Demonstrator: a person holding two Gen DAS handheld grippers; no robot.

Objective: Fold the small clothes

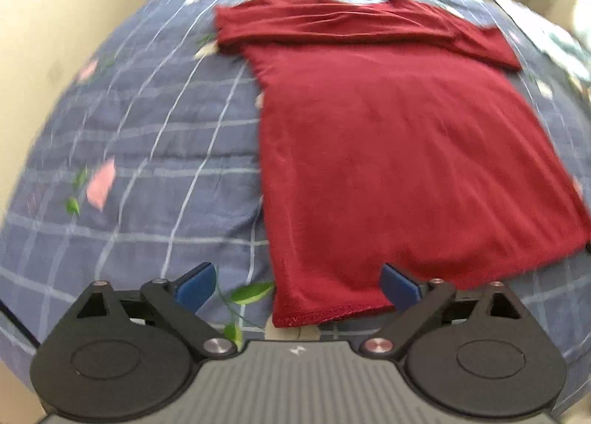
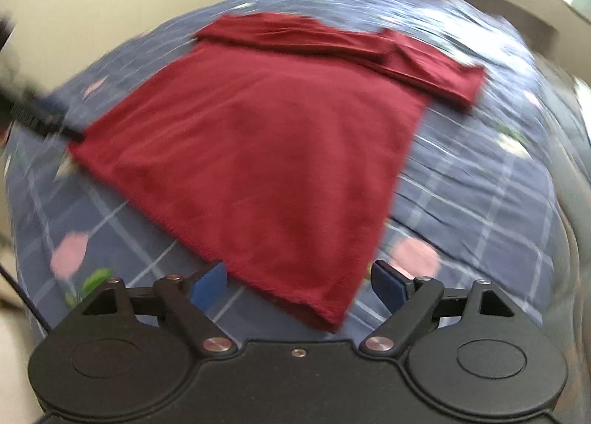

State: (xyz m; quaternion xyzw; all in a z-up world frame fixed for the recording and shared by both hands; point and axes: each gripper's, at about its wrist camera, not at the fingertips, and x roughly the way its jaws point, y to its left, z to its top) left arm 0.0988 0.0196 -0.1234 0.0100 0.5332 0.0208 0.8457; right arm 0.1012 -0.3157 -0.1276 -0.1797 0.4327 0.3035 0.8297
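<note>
Left gripper point(image 1: 298, 289): jaws wide apart, nothing pinched, hovering over the near left corner of the red shirt point(image 1: 399, 150). Right gripper point(image 2: 300, 285): likewise spread and empty, over the near right corner of that shirt point(image 2: 258, 150). Shirt lies flat on the checked quilt point(image 1: 147, 150), hem toward us, sleeves already turned in across the far end (both views blurred, so fine creases are hard to read). We judge the next step to be a hem-to-collar fold. To do it well we would pinch both near corners at matching depth, catch every layer, lift level, and carry them far together so the edges meet square and the body stays smooth.
</note>
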